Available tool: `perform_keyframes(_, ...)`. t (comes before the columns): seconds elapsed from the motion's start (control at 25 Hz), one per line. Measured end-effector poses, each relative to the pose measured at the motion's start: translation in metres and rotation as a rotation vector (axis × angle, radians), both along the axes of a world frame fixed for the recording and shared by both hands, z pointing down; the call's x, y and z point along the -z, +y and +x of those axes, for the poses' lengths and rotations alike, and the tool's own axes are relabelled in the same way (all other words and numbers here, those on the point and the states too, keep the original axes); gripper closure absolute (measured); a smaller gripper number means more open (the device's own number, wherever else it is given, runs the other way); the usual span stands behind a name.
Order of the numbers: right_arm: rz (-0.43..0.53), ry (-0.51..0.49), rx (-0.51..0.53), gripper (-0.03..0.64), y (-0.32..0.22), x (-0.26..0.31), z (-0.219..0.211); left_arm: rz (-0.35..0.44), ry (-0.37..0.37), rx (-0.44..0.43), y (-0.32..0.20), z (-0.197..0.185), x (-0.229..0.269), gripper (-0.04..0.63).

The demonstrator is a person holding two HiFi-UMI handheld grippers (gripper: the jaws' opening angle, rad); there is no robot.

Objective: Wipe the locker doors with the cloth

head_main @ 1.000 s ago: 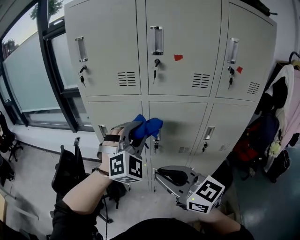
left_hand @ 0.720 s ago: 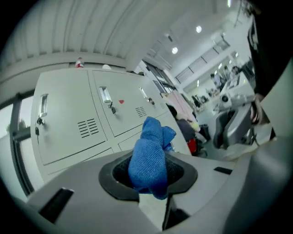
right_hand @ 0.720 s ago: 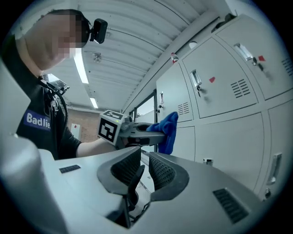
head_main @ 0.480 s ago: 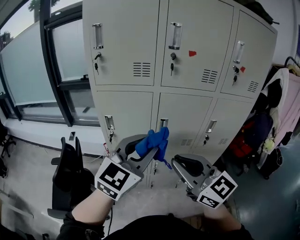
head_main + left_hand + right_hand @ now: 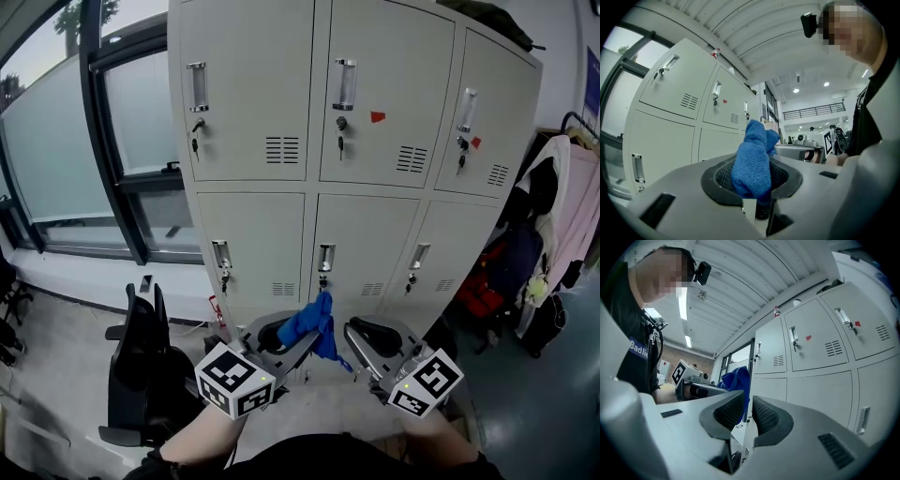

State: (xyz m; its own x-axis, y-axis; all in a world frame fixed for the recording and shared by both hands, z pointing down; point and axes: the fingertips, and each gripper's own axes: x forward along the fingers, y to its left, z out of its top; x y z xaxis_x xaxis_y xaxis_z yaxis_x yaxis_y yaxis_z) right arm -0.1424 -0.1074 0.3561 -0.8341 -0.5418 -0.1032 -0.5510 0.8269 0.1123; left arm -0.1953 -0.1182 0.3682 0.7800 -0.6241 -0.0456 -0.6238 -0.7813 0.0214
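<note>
A bank of pale grey lockers (image 5: 361,239) stands in front of me, with two rows of doors, handles and keys in the locks. My left gripper (image 5: 298,332) is low in the head view, held away from the doors and shut on a blue cloth (image 5: 310,324). The cloth (image 5: 752,161) bunches up between the pads in the left gripper view. My right gripper (image 5: 357,331) sits just right of it, shut with nothing between its pads (image 5: 766,414). From the right gripper view the cloth (image 5: 736,378) shows beyond the jaws, with the lockers (image 5: 825,362) to the right.
A black chair (image 5: 141,361) stands on the floor at lower left. Tall windows (image 5: 56,150) run along the left of the lockers. Coats and bags (image 5: 548,234) hang at the right, beside a red bag (image 5: 483,286).
Both grippers have come down and back from the locker doors toward my body. The left one still holds the cloth. The lockers now look farther away.
</note>
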Motion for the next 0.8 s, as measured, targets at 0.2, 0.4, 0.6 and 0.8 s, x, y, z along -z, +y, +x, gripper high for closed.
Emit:
perform_keyframes(0.2, -0.008, -0.003, 0.008, 0.565, 0.0, -0.004, 0.002, -0.014, 0.014, -0.003, 0.002, 0.001, 0.0, 0.482)
perform_keyframes(0.4, -0.017, -0.016, 0.004, 0.566, -0.004, -0.006, 0.005, -0.008, 0.01, -0.011, 0.003, 0.006, 0.001, 0.482)
perform_keyframes(0.6, -0.015, -0.017, 0.002, 0.565, -0.008, -0.005, 0.009, -0.006, 0.008, -0.016, 0.0, 0.013, 0.001, 0.482)
perform_keyframes(0.8, -0.016, -0.015, -0.005, 0.565, -0.013, -0.004, 0.016, -0.008, 0.015, -0.019, -0.005, 0.021, 0.002, 0.482)
